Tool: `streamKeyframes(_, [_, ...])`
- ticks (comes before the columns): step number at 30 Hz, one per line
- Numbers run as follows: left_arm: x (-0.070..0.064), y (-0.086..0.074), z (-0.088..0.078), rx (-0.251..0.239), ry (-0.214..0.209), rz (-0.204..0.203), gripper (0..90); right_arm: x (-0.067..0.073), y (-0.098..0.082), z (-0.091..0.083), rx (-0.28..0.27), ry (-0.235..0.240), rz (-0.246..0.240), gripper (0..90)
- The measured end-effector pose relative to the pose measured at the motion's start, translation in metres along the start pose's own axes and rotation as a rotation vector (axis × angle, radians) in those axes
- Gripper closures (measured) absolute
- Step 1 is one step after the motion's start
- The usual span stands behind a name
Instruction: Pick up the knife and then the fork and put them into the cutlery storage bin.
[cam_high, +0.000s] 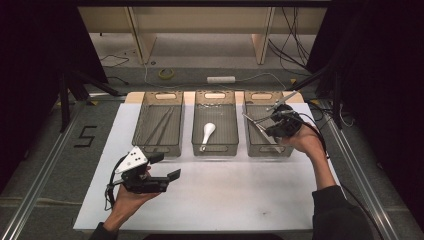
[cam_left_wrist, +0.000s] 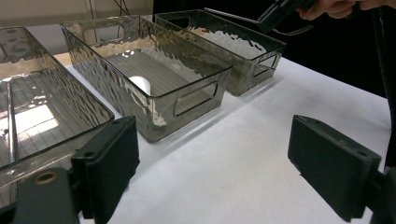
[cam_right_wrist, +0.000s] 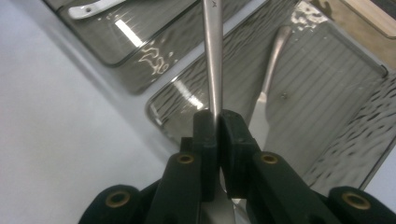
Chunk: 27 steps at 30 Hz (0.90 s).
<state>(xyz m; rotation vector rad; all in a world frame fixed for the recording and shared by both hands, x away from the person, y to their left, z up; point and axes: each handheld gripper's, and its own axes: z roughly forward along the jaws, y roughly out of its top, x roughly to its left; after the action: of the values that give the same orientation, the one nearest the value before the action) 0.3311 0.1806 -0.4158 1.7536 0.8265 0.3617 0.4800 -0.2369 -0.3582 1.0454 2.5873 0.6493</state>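
Steel knife (cam_right_wrist: 212, 51) runs straight up-frame from my right fingers (cam_right_wrist: 218, 122), clamped on it above the right-hand bin (cam_right_wrist: 327, 88); left fingers (cam_left_wrist: 112, 154) open.

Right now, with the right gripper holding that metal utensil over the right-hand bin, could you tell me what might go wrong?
1. The right gripper pinches the slim, smooth metal utensil by a short stretch, so it may pivot or slip.
2. Its long end reaches past the right bin toward the middle bin, so it might clip a wall.
3. Another utensil already lies below; a drop could land on it.
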Motion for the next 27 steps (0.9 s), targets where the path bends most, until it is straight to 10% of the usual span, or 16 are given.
streamKeyframes(27, [0.000, 0.000, 0.000, -0.003, -0.005, 0.000, 16.0, -0.035, 0.012, 0.049, 0.069, -0.114, 0.178, 85.8])
